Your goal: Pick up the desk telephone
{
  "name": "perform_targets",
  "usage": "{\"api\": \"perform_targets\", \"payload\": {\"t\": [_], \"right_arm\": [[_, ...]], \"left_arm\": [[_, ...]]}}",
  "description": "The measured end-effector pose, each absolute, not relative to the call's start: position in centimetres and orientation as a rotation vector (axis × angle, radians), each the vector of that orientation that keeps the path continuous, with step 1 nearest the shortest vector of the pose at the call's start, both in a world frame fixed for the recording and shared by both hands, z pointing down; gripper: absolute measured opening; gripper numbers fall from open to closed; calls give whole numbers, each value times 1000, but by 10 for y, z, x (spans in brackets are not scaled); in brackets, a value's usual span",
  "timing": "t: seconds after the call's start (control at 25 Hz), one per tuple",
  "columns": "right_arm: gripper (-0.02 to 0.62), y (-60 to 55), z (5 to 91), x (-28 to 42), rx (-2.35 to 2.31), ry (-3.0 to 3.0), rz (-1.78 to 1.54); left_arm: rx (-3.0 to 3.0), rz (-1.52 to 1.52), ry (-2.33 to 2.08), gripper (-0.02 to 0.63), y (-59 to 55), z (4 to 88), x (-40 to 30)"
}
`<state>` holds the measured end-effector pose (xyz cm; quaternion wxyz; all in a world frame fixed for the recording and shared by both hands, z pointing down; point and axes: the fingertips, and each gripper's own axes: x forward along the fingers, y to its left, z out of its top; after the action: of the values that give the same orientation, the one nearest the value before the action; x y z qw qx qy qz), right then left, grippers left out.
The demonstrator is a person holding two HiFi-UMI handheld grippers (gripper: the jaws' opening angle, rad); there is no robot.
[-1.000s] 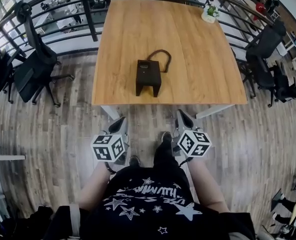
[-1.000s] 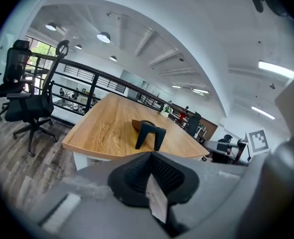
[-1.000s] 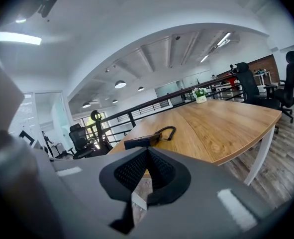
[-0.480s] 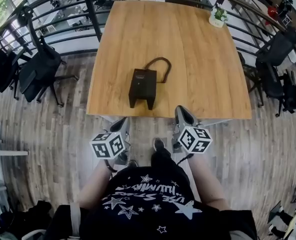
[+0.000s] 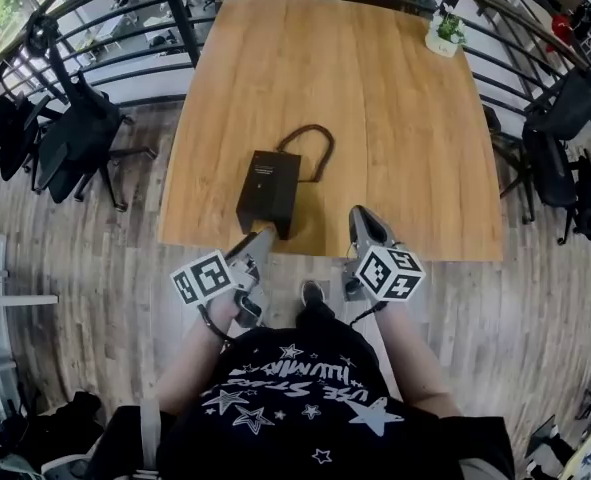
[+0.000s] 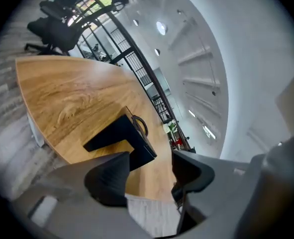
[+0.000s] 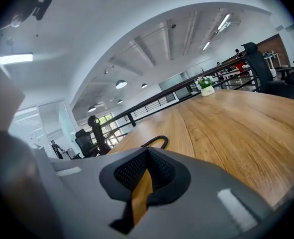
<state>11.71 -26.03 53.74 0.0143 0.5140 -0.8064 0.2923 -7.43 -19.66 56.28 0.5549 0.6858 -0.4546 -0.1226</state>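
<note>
The black desk telephone (image 5: 268, 190) stands near the front edge of the wooden table (image 5: 395, 138), with its looped black cord (image 5: 310, 148) behind it. My left gripper (image 5: 258, 243) is at the table edge just in front of the phone, rolled to one side. In the left gripper view the phone (image 6: 119, 138) lies just beyond the left gripper (image 6: 150, 171), whose jaws are opening with nothing between them. My right gripper (image 5: 365, 220) reaches over the front edge to the phone's right. In the right gripper view the right gripper (image 7: 144, 176) is shut and empty, with the cord (image 7: 156, 141) ahead.
A small potted plant (image 5: 444, 34) stands at the table's far right corner. Black office chairs stand left (image 5: 70, 133) and right (image 5: 565, 138) of the table. A dark railing (image 5: 175, 8) runs behind it. The floor is wood planks.
Both grippers have moved forward to the table's front edge. The left gripper has rolled sideways and its jaws have gone from shut to open. The phone has not moved.
</note>
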Motion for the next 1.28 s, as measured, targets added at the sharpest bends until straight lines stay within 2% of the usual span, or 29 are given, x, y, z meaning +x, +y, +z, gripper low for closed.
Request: {"api": "perform_targets", "payload": {"t": [0.32, 0.68, 1.0, 1.12, 1.2, 1.28], "right_arm": [[2, -293, 535, 127, 1527, -2533, 896], [2, -320, 534, 148, 1458, -2553, 869], [2, -340, 533, 157, 1408, -2583, 857], [2, -345, 537, 160, 1393, -2584, 868], [2, -347, 540, 161, 1383, -2582, 879], [2, -350, 544, 161, 1374, -2583, 891]], "left_arm": [[1415, -489, -1103, 339, -235, 574, -76], [1264, -631, -1166, 339, -267, 592, -77], [1236, -639, -1232, 339, -279, 602, -76], [1213, -644, -1243, 306, -277, 606, -79], [1191, -644, -1257, 222, -276, 611, -81], [1192, -634, -1265, 222, -276, 612, -82]]}}
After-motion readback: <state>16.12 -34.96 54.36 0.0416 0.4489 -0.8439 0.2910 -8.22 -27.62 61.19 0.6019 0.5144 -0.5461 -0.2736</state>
